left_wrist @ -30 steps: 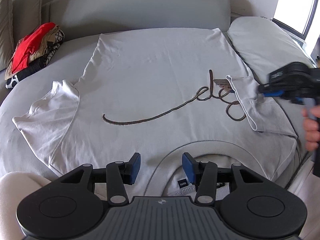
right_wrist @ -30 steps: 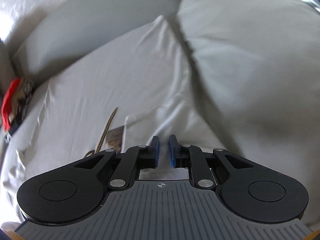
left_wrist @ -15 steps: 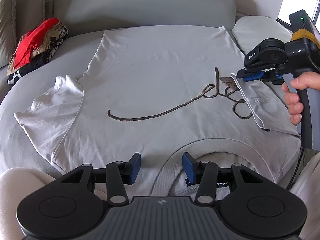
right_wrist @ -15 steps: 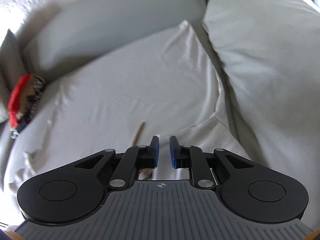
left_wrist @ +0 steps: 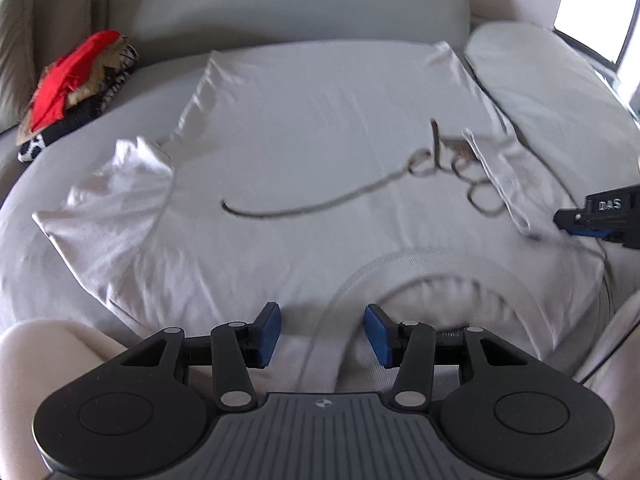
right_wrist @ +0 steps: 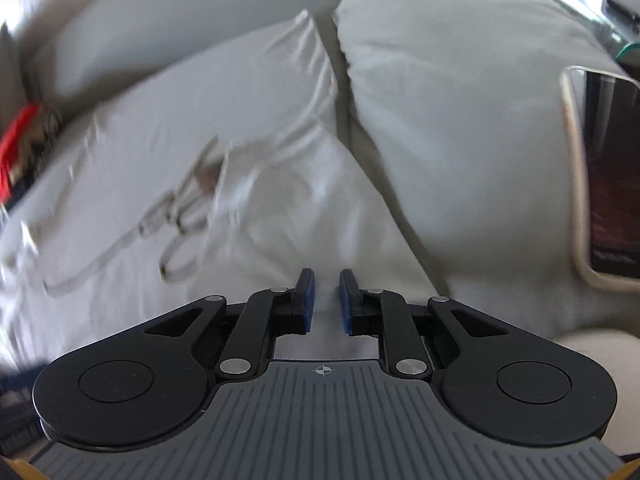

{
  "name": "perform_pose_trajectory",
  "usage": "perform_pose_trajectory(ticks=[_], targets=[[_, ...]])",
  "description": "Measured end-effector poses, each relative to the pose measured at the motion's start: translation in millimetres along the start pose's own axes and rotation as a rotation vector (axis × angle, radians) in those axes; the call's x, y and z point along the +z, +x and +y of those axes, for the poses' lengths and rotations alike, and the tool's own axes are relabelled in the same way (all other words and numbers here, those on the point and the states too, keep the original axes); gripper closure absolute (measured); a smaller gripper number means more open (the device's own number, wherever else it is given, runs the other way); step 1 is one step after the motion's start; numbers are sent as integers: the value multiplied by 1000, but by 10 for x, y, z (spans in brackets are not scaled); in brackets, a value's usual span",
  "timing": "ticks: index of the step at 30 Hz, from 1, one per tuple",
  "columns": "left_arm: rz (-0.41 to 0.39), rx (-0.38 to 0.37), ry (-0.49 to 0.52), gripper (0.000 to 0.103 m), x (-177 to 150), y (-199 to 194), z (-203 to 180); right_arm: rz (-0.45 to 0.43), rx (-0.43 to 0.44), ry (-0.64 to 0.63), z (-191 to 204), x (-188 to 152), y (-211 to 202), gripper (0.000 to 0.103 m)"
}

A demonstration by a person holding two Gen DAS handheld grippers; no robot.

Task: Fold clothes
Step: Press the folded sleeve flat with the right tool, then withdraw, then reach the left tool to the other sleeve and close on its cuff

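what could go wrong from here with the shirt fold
1. The folded right sleeve lies loose, with the right gripper beside it and apart; it may flop open again.
2. The left sleeve is unfolded and rumpled, so creases may get folded in.

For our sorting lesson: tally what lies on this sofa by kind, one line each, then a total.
White T-shirt spread flat: 1
Heap of folded clothes, red on top: 1
Grey cushion beside the shirt: 1
Phone on that cushion: 1
Total: 4
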State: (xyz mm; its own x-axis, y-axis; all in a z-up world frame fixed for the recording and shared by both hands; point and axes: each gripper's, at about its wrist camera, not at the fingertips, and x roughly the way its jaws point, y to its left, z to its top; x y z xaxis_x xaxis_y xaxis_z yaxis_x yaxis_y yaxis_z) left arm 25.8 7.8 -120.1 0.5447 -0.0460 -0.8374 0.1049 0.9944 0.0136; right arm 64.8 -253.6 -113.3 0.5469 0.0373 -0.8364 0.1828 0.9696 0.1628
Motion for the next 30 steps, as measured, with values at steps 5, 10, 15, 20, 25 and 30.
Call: perform_pose_trajectory(ticks=[5,10,15,20,25,30], targets=[[4,0,-21,56,-20,-92,19,-43,-38,22,-83,3,-231,81],[-78,19,-5,56,42,-191,-15,-90,-90,16,-135,137,-125,79],[-67,111,28,55,85,71,-33,-26,-171,-73,-125,-1,155,73],[-27,54,44,56,9,10,-87,12,-175,-61,-142,-100,-74,72],[-40,-30,-36,55,51,-204,142,-50,-4,-104,156,-130,-467,59],[-86,-62,-279,54,79,-440,861,-39,187,-209,683,-186,-621,49]])
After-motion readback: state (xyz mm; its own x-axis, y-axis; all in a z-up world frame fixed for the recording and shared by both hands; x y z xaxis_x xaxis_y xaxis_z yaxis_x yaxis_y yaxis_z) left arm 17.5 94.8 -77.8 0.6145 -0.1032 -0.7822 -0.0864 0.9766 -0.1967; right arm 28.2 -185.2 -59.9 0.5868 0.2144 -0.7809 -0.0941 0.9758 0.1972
